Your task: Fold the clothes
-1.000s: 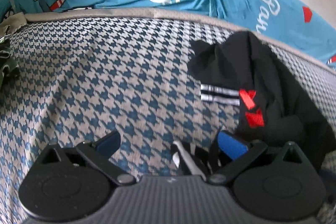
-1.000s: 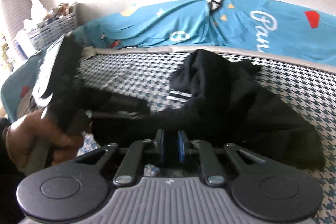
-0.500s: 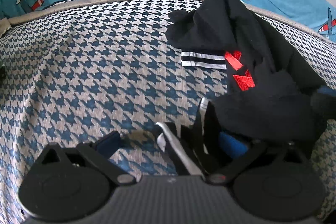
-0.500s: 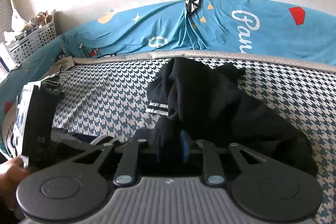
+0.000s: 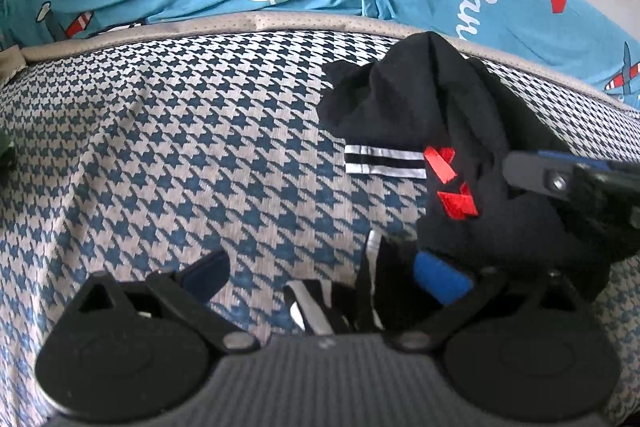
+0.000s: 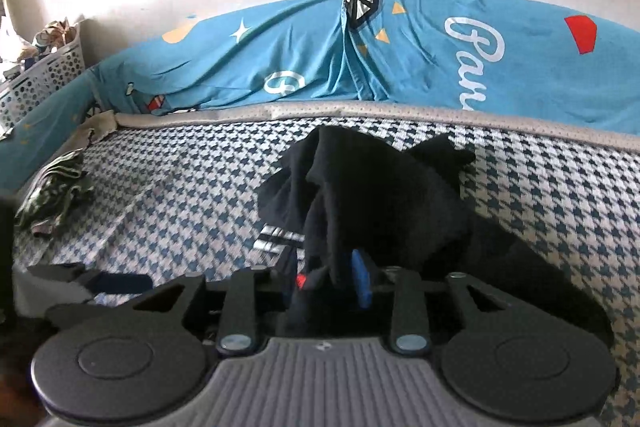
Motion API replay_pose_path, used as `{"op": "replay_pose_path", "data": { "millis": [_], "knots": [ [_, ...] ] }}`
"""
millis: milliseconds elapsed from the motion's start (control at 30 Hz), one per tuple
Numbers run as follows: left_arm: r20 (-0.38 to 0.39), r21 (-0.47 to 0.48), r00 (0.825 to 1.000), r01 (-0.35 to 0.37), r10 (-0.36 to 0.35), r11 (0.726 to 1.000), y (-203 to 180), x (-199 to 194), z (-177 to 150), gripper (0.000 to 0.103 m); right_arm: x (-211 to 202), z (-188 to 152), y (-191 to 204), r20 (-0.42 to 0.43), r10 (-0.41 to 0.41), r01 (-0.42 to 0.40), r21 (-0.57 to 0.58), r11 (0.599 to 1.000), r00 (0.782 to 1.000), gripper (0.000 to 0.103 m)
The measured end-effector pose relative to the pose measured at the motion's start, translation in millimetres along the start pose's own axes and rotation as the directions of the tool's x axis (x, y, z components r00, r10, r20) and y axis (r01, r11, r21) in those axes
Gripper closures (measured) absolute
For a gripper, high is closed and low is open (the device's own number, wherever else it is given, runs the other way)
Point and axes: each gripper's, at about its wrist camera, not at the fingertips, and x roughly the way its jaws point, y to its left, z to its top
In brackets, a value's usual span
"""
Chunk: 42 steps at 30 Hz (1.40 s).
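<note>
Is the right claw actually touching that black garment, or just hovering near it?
Touching. In the right wrist view, the right claw has its blue pads closed on a fold of the black garment, the cloth bunched between them.

I count one black garment [image 5: 420, 115] bunched on the houndstooth mattress [image 5: 180, 147], with two white stripes [image 5: 384, 165] and two red patches [image 5: 448, 183] on it. One green patterned cloth [image 6: 56, 195] lies crumpled at my far left. One blue printed sheet [image 6: 320, 59] runs along the back, and one white perforated basket [image 6: 44, 79] stands in the corner. Two grippers show, left gripper [image 5: 320, 275] and right gripper [image 6: 328, 279]
</note>
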Motion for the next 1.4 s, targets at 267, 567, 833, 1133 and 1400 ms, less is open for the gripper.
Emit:
{"op": "replay_pose_path", "data": {
  "millis": [267, 567, 833, 1133, 1400],
  "knots": [
    [-0.019, -0.043, 1.000, -0.015, 0.014, 0.999, 3, 4, 3, 0.000, 29, 11, -5, -0.031, -0.017, 0.017, -0.004, 1.000, 0.999, 0.070],
    [-0.051, -0.056, 0.998, -0.028, 0.025, 0.998, 3, 10, 1, 0.000, 55, 10, -4, -0.071, -0.028, 0.026, -0.033, 0.999, 0.997, 0.059],
    [-0.064, -0.074, 0.998, -0.024, 0.020, 0.997, -1, 10, 2, 0.000, 53, 7, 0, -0.057, -0.034, 0.030, -0.066, 0.997, 0.998, 0.085],
    [-0.052, -0.082, 0.999, -0.011, 0.007, 0.997, -10, 4, 4, 0.000, 20, 12, -12, 0.020, -0.029, 0.030, -0.031, 0.999, 0.999, 0.090],
    [-0.030, -0.078, 0.999, 0.028, -0.031, 0.997, -30, -1, 5, 0.000, -13, 14, -28, 0.081, -0.060, 0.058, 0.023, 0.998, 0.995, 0.091]
  ]
}}
